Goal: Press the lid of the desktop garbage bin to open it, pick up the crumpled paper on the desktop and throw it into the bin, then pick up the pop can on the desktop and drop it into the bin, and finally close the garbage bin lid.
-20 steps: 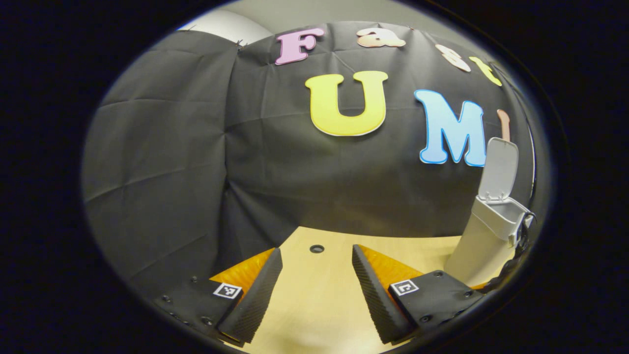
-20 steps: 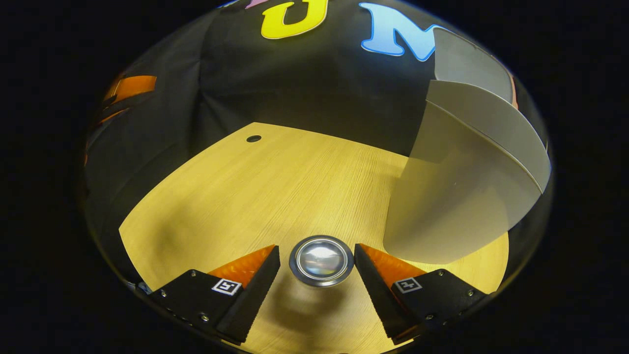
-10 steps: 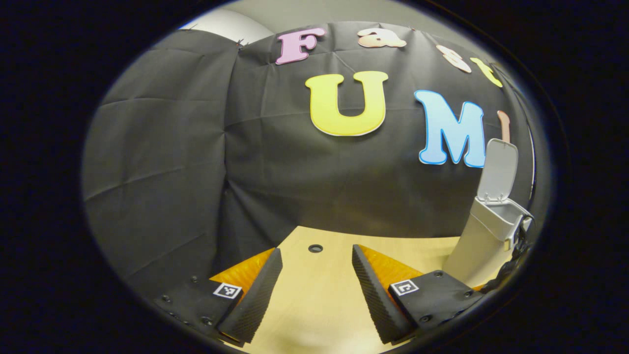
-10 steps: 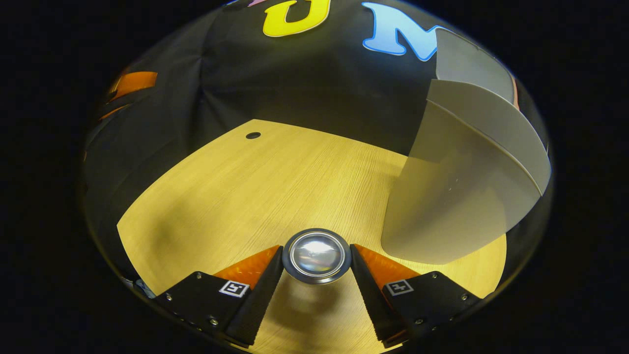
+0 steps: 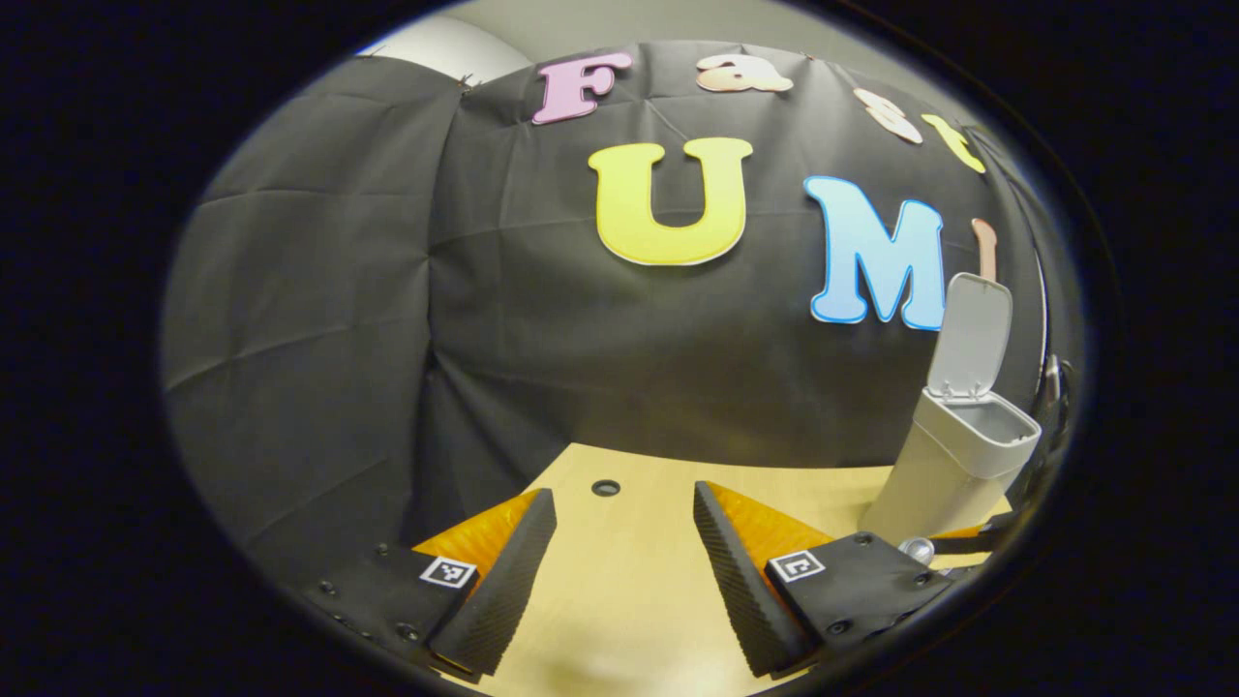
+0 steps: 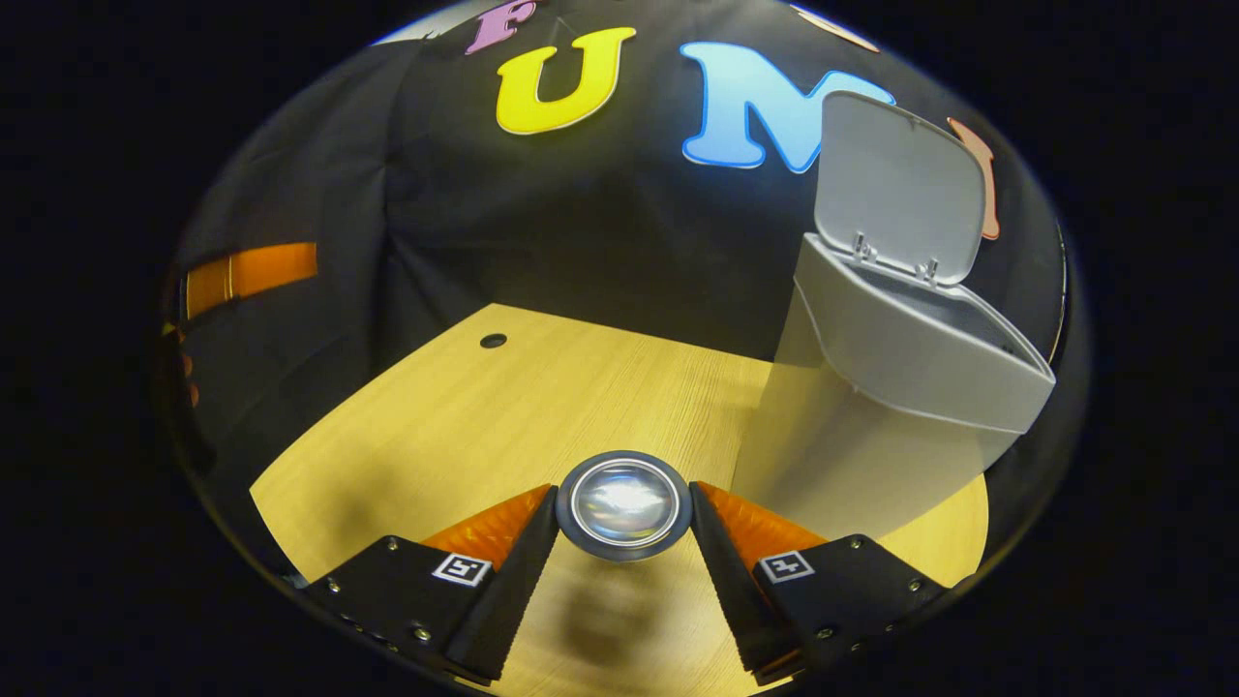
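Pop can [image 6: 624,500], shiny silver and round-ended, sits clamped between the right gripper [image 6: 624,528] jaws above the pale wooden worktop [image 6: 465,436] — grey plastic bin [image 6: 871,407] at two o'clock, lid [image 6: 895,189] upright. Left gripper [image 5: 619,571] jaws spread, holding nothing.

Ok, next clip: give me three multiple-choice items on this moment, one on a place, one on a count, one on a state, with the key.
1. Where is the pop can?
A. between the right gripper's fingers
B. inside the garbage bin
C. under the left gripper

2. How many round holes show in the desktop?
A. none
B. one
C. three

3. How does the bin lid stand?
A. shut flat
B. lying off on the desktop
C. hinged up, open

Key: 1 A, both fingers press on the can's sides. 2 B, a single dark hole near the far edge. 3 C, the lid stands upright behind the garbage bin's open mouth.
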Demonstrator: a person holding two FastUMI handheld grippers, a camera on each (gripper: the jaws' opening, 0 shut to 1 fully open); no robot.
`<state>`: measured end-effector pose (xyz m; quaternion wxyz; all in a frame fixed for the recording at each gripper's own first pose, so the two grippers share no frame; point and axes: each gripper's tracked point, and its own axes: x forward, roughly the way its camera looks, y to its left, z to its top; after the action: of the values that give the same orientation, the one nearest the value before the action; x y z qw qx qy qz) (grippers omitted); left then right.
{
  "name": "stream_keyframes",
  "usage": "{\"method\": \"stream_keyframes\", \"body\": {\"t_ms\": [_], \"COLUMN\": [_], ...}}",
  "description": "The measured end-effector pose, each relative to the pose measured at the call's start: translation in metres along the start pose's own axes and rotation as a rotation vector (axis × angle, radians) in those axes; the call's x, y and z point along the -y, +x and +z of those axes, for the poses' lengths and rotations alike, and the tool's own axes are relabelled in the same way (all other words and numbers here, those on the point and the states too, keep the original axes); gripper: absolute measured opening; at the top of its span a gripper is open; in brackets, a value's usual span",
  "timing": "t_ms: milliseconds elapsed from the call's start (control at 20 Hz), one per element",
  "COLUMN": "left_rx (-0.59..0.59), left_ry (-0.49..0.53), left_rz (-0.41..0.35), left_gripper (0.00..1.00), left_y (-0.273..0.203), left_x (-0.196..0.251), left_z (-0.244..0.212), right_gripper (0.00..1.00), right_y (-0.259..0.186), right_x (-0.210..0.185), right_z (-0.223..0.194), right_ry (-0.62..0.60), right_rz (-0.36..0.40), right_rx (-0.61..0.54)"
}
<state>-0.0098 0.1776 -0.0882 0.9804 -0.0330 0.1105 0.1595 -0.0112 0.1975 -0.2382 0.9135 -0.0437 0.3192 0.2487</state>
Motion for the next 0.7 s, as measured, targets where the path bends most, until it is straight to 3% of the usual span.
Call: {"method": "stream_keyframes", "body": {"t_ms": [700], "left_rx": [-0.023], "left_ry": [0.007], "left_rz": [-0.133], "left_gripper": [0.96], "left_y": [0.010], "left_x": [0.071], "left_z": [-0.008], "right_gripper": [0.85], "right_y": [-0.079], "right_x": [0.037], "right_z": [0.117], "right_ry": [0.050], "right_rz": [-0.062], "right_rx": [0.269]}}
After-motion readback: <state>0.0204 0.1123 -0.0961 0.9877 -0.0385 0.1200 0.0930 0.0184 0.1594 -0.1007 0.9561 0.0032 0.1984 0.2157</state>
